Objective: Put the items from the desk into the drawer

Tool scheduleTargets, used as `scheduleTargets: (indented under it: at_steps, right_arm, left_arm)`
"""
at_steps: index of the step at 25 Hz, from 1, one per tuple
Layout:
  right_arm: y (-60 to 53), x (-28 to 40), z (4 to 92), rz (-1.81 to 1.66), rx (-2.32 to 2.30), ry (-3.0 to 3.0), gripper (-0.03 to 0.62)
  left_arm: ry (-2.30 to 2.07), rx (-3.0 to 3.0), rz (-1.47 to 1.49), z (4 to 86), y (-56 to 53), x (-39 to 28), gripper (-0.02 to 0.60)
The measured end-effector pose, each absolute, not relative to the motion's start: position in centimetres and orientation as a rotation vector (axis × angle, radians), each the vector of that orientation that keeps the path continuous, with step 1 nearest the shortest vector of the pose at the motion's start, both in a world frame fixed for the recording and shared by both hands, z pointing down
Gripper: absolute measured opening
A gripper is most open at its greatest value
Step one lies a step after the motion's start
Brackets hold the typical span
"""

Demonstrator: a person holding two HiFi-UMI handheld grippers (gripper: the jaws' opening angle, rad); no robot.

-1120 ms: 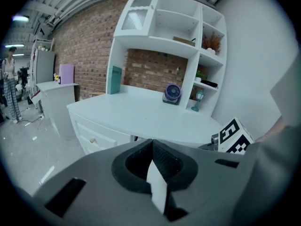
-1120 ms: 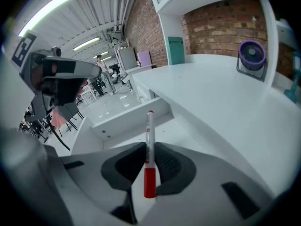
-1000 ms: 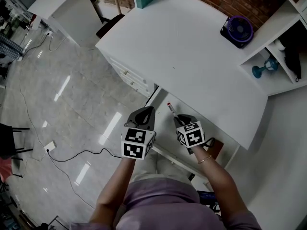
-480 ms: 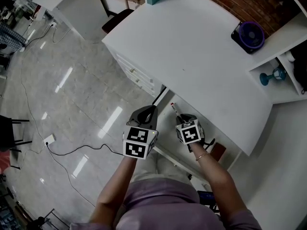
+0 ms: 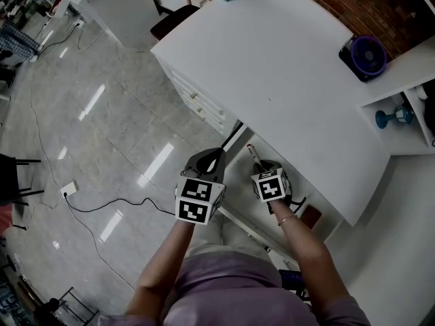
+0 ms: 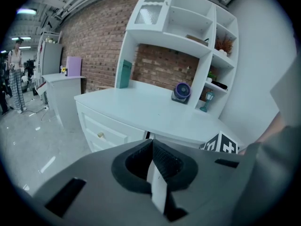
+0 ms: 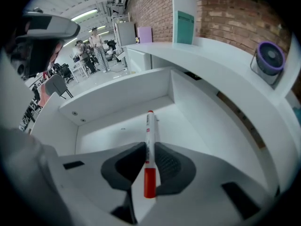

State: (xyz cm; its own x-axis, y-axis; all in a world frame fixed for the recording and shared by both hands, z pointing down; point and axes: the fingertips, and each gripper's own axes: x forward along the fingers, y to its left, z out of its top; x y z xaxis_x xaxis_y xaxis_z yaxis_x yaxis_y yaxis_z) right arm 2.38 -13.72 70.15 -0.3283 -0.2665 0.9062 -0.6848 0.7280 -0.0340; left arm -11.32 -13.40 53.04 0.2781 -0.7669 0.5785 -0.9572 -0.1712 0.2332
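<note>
Since a second ago, the white marker pen with a red cap [image 7: 149, 126] has sunk lower over the open white drawer [image 7: 202, 126]. The right tool [image 7: 149, 150] clamps it. Its long axis runs up-frame, cap nearest the camera. The left tool [image 6: 153, 147] is closed and empty.

Person, catalogue of appearance.
- Top [image 5: 234, 291]: lilac, short sleeves.
- Trousers [image 5: 212, 240]: pale, showing just beyond the top's front hem.
- Bracelet [image 5: 289, 220]: thin band on the right wrist, past the top's right sleeve.
- Left gripper [image 5: 215, 155] and right gripper [image 5: 262, 166]: grey moulded shells with black ribbed pads.
- Left cube [image 5: 197, 201] and right cube [image 5: 272, 186]: white, with black square markers.
</note>
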Motion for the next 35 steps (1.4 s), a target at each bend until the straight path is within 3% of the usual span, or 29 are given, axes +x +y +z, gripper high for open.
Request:
scheduleTargets:
  at_steps: [23,35]
  right_arm:
    - [-13.8,2.6,71.5,0.470,0.718,-1.861,0.074]
    - [-13.5,2.4,69.2,0.490,0.758,-1.951,0.114]
  left_arm:
    - [-1.531,1.995,0.453,53.6,-13.9,-11.3,-0.002]
    - [-1.533,2.007,0.452,53.2,-13.7,-10.6,-0.002]
